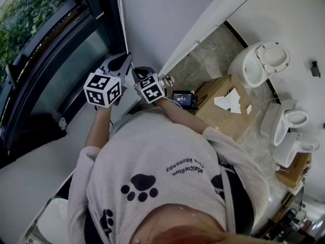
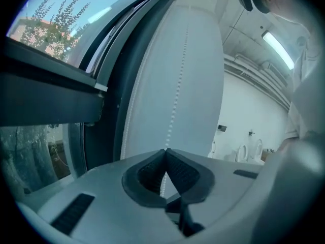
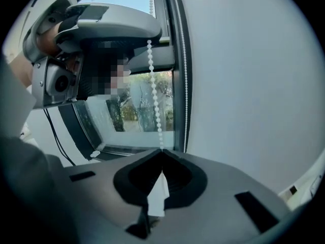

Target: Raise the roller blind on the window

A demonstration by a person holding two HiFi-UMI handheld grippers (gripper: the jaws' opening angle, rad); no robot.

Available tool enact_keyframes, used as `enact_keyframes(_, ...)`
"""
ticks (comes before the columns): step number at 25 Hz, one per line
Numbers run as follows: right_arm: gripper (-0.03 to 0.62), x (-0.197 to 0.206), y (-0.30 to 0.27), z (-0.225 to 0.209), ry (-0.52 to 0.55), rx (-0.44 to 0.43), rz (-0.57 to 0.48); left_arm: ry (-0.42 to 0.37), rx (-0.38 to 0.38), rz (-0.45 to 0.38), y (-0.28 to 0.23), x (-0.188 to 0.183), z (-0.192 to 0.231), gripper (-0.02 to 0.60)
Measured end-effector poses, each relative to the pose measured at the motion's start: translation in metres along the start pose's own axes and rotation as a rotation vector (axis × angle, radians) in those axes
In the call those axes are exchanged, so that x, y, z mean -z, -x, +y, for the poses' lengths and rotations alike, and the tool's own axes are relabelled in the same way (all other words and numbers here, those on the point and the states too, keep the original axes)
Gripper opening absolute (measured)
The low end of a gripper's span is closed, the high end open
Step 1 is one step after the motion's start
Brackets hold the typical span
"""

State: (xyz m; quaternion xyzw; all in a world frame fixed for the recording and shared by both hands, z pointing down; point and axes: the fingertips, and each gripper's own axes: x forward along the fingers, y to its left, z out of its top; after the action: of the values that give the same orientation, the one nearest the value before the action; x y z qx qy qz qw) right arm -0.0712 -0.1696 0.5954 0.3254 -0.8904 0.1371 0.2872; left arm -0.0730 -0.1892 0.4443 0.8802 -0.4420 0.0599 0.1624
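The blind's white bead chain (image 1: 120, 14) hangs down the right side of the window (image 1: 51, 55), by the white wall. In the head view both grippers are held at it, the left gripper (image 1: 126, 57) just above and left of the right gripper (image 1: 136, 71). In the left gripper view the jaws (image 2: 165, 151) are shut on the bead chain (image 2: 176, 90), which rises from their tips. In the right gripper view the jaws (image 3: 162, 151) are shut on the same strand (image 3: 154, 85), which runs up to the left gripper (image 3: 106, 19). A second strand (image 3: 185, 85) hangs free beside the frame. The blind itself is out of view.
A grey window sill (image 1: 76, 123) runs below the glass. On the floor to the right stand a cardboard box (image 1: 228, 108), a small screen device (image 1: 183, 98) and several white toilets (image 1: 259, 62). The person's torso fills the lower head view.
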Motion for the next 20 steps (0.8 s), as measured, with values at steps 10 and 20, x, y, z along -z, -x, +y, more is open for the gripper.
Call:
enact_keyframes(10, 0.011, 0.015, -0.005, 0.002, 0.035, -0.022, 0.045, 0.008, 0.008, 0.016, -0.006, 0.016, -0.002, 0.009)
enact_keyframes(20, 0.118, -0.063, 0.058, -0.010, 0.026, 0.030, -0.205, 0.006, -0.006, -0.016, -0.005, 0.015, 0.007, 0.009)
